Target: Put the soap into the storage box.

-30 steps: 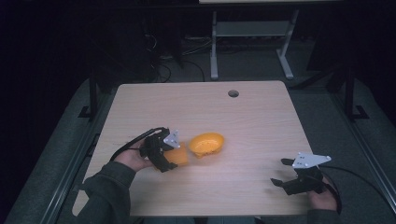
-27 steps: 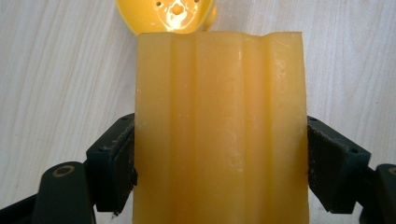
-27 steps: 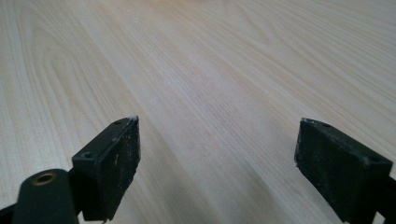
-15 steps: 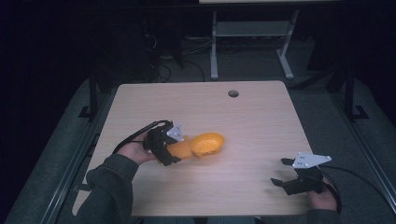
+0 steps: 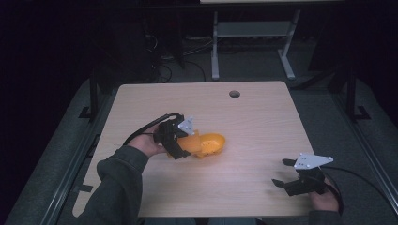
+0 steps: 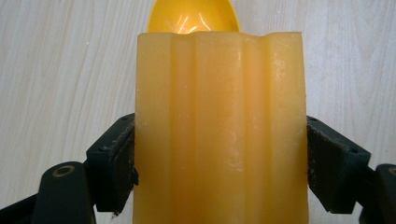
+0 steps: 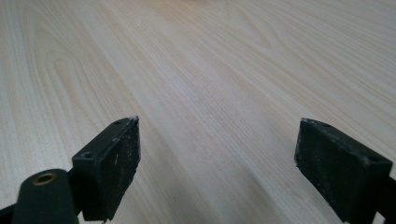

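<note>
The orange scoop (image 5: 206, 144) lies on the wooden table (image 5: 253, 117), a little left of the table's middle and well short of the round cable hole (image 5: 234, 93) near the far edge. In the left gripper view the scoop's ribbed, translucent orange handle (image 6: 219, 126) runs straight up between my jaws, and its glossy bowl (image 6: 194, 16) shows just beyond the handle's far end. My left gripper (image 5: 180, 140) is closed on that handle: both black pads press against its two sides. My left hand (image 5: 148, 144) grips the tool from the side away from the bowl. My right gripper (image 5: 287, 178) sits near the table's front right corner, well apart from the scoop. Its jaws stand spread wide with nothing between them, bare wood grain showing in the gap.
</note>
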Demonstrator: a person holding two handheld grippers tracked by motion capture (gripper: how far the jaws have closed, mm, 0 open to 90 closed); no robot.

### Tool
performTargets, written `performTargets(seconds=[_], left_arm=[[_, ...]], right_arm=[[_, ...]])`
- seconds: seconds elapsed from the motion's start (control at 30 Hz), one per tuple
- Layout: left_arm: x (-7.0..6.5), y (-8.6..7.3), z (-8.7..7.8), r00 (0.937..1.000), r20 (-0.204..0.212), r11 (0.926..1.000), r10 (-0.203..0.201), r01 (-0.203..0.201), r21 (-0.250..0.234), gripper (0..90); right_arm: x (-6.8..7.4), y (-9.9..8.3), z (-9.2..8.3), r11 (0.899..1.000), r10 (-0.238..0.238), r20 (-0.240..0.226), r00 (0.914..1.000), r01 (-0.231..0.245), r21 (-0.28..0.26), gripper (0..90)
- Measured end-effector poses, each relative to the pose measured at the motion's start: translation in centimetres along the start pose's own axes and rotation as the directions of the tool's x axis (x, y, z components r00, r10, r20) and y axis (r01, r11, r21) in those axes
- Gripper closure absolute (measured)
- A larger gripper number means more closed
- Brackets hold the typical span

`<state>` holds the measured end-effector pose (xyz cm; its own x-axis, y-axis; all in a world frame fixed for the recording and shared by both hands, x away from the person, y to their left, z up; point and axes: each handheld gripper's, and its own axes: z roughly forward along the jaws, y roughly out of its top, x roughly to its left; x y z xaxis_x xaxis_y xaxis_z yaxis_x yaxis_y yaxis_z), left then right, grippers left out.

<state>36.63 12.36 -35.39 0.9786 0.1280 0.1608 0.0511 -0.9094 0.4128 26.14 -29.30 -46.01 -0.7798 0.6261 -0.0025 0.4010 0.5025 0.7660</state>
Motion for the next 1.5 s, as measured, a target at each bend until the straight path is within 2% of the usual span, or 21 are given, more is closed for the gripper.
performTargets(seconds=[0.77, 1.1, 1.4, 1.5], left_arm=[[1.9, 4.4, 2.1, 0.9982, 0.037, 0.9989, 0.048, -0.048, -0.003, 20.8], [2.4, 5.7, 3.2, 0.9965, 0.047, 0.9976, 0.069, -0.069, 0.008, 20.9], [2.5, 6.2, 4.8, 0.9943, 0.091, 0.9980, 0.055, -0.057, 0.027, 20.8], [2.6, 6.3, 5.2, 0.9940, 0.094, 0.9976, 0.056, -0.060, 0.036, 20.8]], right_arm=[[0.0, 0.0, -0.1, 1.000, 0.002, -0.013, 0.9999, -0.003, -0.029, 13.7], [0.0, 0.0, -0.2, 0.999, 0.010, -0.012, 0.9999, -0.011, -0.035, 13.7], [0.0, 0.0, -0.2, 0.999, 0.007, -0.013, 0.9999, -0.008, -0.033, 13.7], [0.0, 0.0, -0.2, 0.999, 0.008, -0.014, 0.9999, -0.009, -0.033, 13.7]])
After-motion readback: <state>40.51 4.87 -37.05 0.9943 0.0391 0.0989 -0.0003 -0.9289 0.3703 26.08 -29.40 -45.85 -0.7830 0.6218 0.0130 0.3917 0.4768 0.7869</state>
